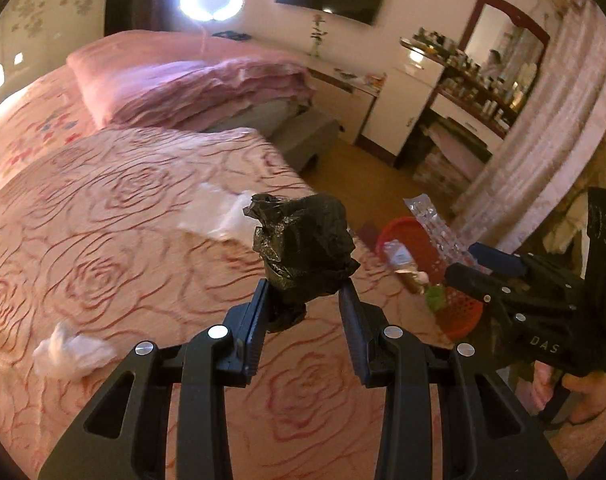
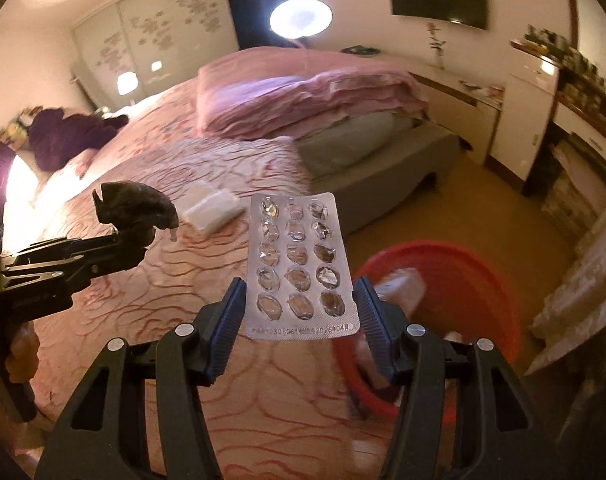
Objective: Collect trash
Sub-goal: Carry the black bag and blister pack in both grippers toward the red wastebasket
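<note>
Your left gripper [image 1: 305, 300] points down over the rose-patterned bed [image 1: 123, 220], clamped on a crumpled black plastic bag [image 1: 303, 248]. Your right gripper [image 2: 299, 308], beside it, pinches an emptied blister pack [image 2: 299, 264] by its side edges. A red basket [image 2: 463, 276] sits on the floor just past the bed's edge, holding wrappers. A white tissue [image 1: 69, 354] and a clear packet [image 2: 211, 210] lie on the bed.

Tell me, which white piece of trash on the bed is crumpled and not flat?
The crumpled white tissue near the bed's edge, to the left of the left gripper. The other white piece, the flat plastic packet, lies smooth farther up the bedspread.
</note>
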`<state>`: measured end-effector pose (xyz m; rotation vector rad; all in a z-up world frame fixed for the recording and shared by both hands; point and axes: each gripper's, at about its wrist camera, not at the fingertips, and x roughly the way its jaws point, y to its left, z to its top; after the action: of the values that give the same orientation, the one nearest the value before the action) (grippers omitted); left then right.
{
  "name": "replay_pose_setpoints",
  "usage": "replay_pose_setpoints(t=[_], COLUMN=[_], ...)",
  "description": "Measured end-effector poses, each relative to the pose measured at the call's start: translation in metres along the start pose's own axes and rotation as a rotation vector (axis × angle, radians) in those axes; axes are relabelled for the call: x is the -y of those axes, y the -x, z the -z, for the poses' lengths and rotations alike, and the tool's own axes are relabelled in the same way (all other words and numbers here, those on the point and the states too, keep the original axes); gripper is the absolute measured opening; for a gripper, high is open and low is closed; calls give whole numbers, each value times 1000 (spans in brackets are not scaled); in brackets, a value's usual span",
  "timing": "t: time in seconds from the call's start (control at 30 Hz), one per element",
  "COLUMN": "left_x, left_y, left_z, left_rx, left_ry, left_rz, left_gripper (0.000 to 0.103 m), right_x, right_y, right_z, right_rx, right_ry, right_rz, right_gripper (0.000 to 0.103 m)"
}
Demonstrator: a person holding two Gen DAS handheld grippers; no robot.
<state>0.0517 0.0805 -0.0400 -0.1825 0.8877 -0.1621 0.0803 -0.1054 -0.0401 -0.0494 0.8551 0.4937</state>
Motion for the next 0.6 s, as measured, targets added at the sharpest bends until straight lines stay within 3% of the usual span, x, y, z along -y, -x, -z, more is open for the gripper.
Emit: replay_pose_setpoints(t=[0.6], left_x=[96], left_y=[-60], left_z=[-28], left_rx=[-81], left_ry=[-166], left_rz=[112], left_gripper=[34], right_x=[97], right_y=[19], right_z=[25], right_rx=[42], right_ry=[-196], right_rz=[140], right_gripper=[54])
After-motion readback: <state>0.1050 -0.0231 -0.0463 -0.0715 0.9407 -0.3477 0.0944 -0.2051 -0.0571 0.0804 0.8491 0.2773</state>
